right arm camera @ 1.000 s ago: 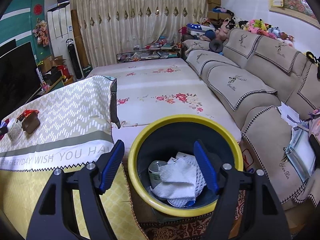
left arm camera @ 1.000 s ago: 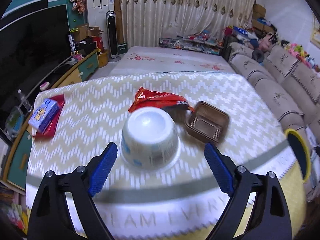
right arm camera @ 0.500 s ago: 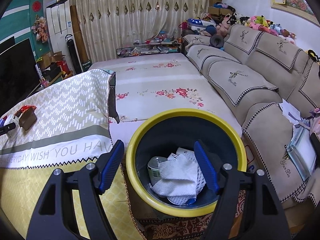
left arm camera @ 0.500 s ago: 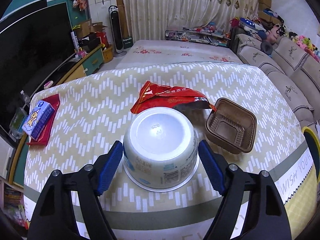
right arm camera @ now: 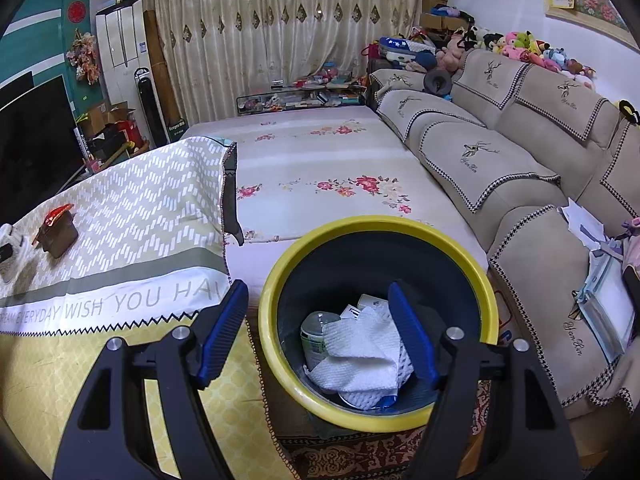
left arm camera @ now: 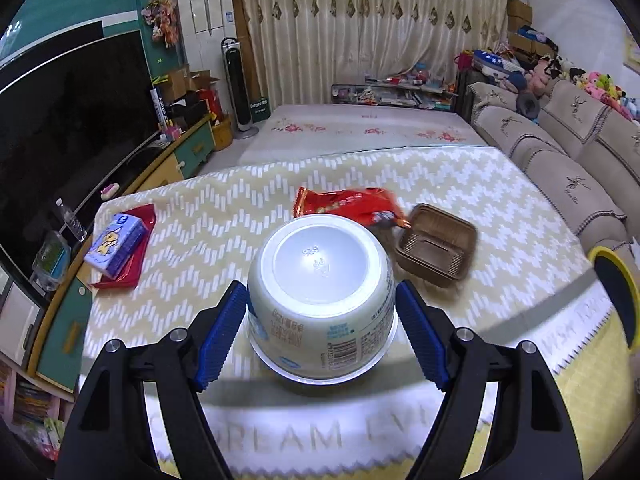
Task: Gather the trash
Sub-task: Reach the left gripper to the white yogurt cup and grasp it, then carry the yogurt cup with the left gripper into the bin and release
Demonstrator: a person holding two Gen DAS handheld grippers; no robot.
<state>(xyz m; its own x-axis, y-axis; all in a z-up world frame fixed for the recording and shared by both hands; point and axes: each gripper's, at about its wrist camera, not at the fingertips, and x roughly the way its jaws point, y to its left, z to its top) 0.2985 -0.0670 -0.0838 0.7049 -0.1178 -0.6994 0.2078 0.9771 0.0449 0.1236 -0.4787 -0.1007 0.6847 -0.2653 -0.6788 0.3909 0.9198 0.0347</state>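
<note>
Nearest in our left view, the left gripper (left arm camera: 320, 336) has its blue pads pressed against both sides of an upturned white bowl (left arm camera: 322, 300), holding it; the bowl's rim looks lifted off the tablecloth (left arm camera: 224, 224), though we cannot tell for sure. Just behind the bowl lies a red wrapper (left arm camera: 348, 206), and right of that, touching its tip, sits a brown tray (left arm camera: 438, 246), open side up. Farther left on the cloth a blue box (left arm camera: 116, 244) rests on a red tray (left arm camera: 134, 248). At the right edge we see a slice of the yellow-rimmed bin (left arm camera: 616, 292).

In our right view, the right gripper (right arm camera: 318, 332) hangs wide and holds nothing, its right pad over the bin's (right arm camera: 280, 276) mouth and its left pad outside the rim. Inside the bin lie a white paper towel (right arm camera: 360, 352) and, beside it, a can (right arm camera: 314, 338). Beyond, the tablecloth (right arm camera: 132, 216) drapes the table to the left, carrying the brown tray (right arm camera: 60, 236) and red wrapper (right arm camera: 54, 216) at its far end. The sofa (right arm camera: 500, 168) runs along the right, with the curtain (right arm camera: 260, 32) at the back.
</note>
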